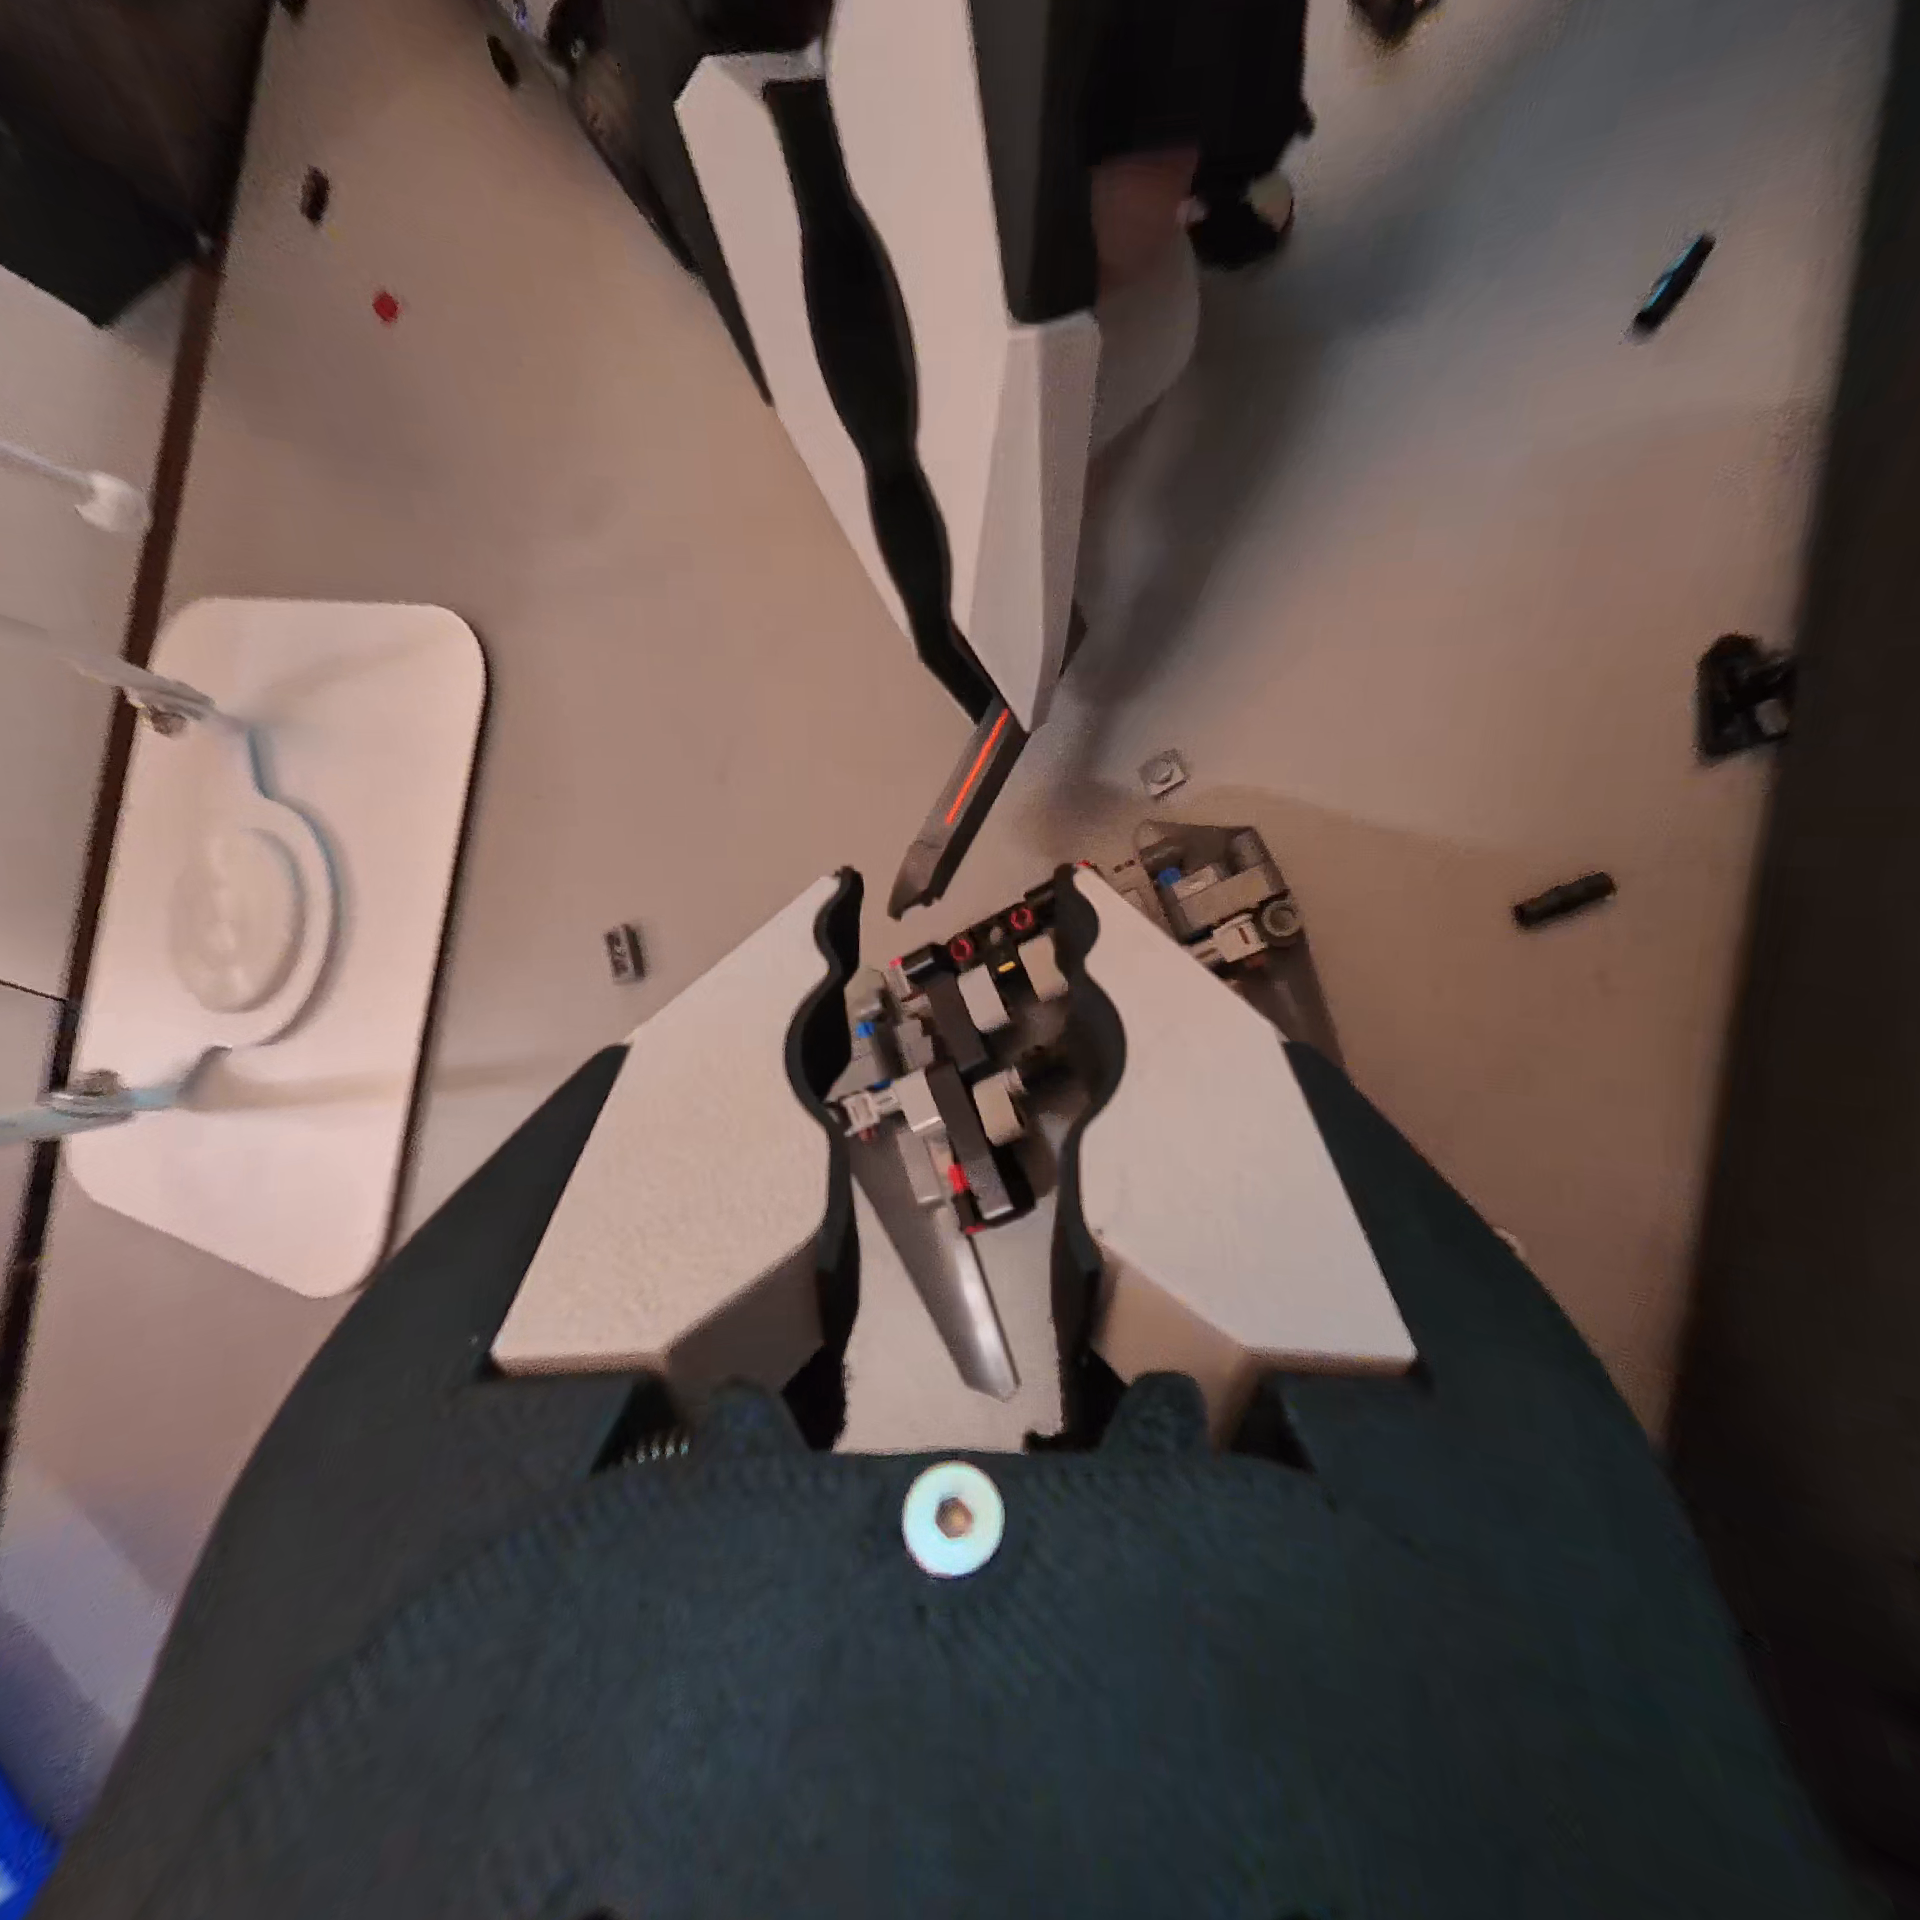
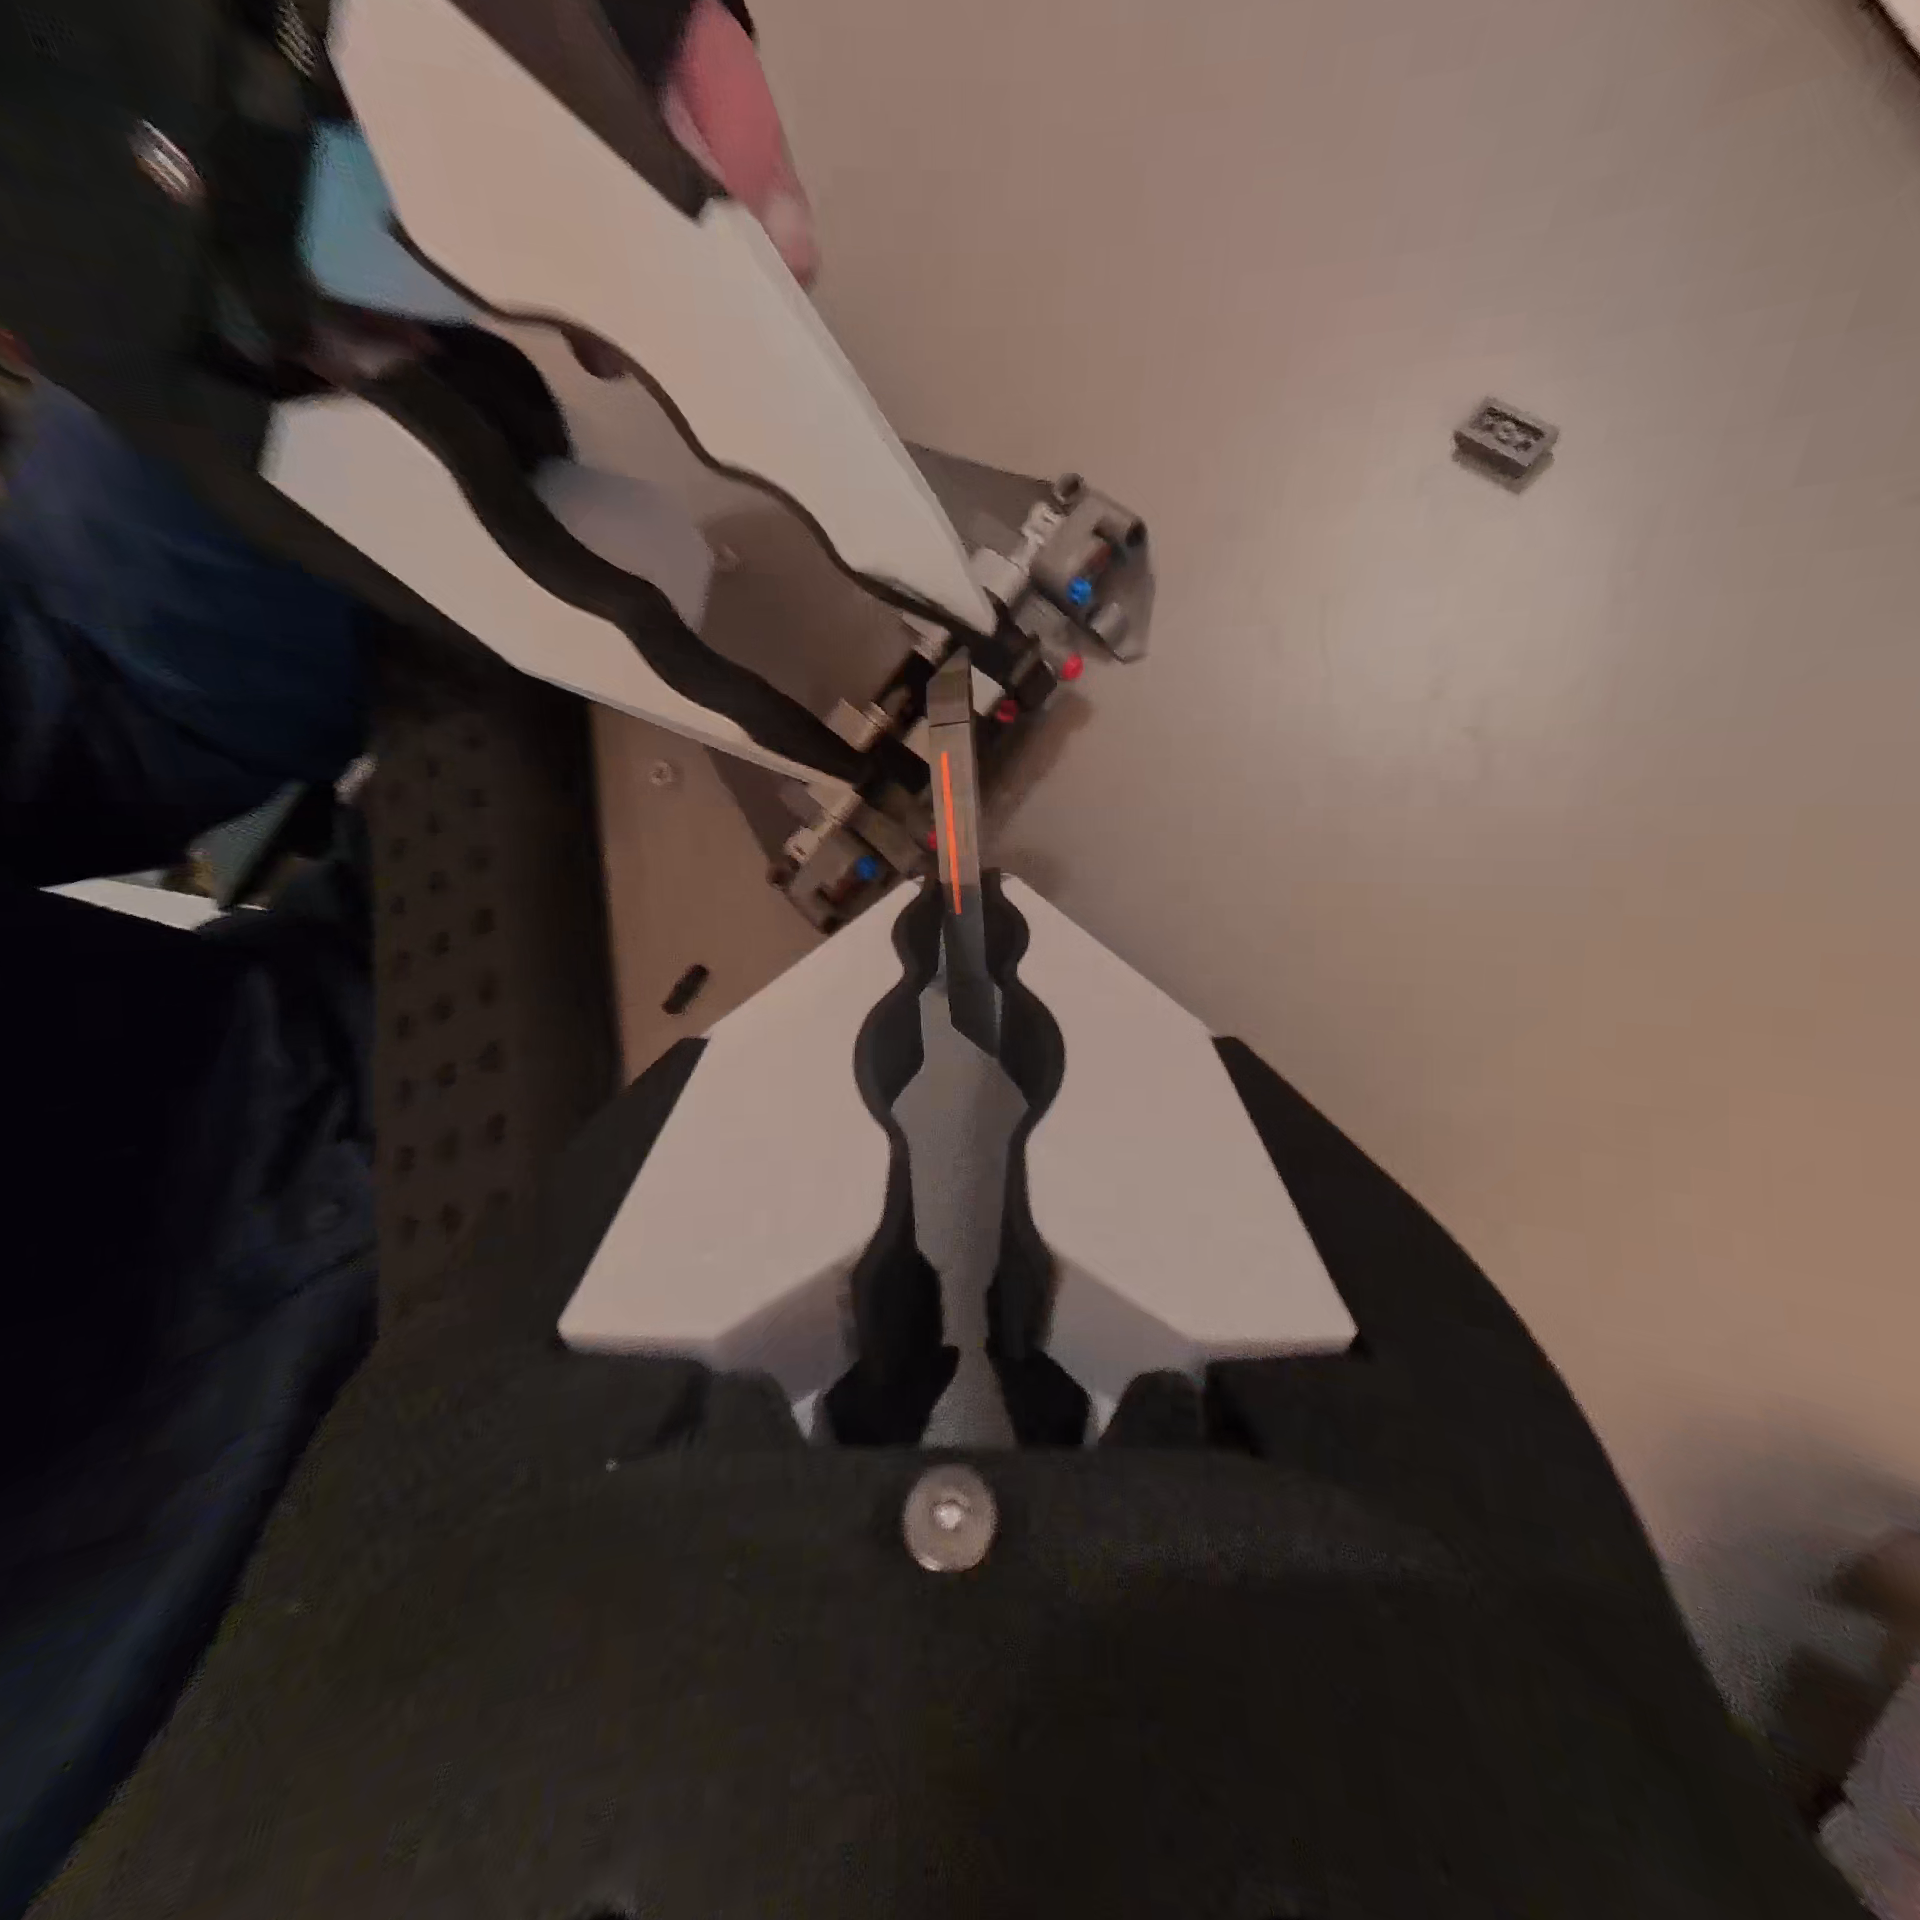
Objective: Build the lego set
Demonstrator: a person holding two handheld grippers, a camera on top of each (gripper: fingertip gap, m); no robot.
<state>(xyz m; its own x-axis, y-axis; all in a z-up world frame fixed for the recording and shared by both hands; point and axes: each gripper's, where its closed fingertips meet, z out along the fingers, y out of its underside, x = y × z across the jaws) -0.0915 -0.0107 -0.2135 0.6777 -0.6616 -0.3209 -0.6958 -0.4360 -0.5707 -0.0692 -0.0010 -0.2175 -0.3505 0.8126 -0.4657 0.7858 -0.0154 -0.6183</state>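
The left gripper [image 1: 961, 894] is closed around the grey and black lego model [image 1: 951, 1049], held above the pale table [image 1: 623, 623]. Just beyond its tips, the right gripper [image 2: 961, 883] pinches a dark slanted piece with an orange stripe [image 2: 954, 821], its free end touching the model. Farther off, small loose bricks [image 1: 1564, 899] lie scattered on the table.
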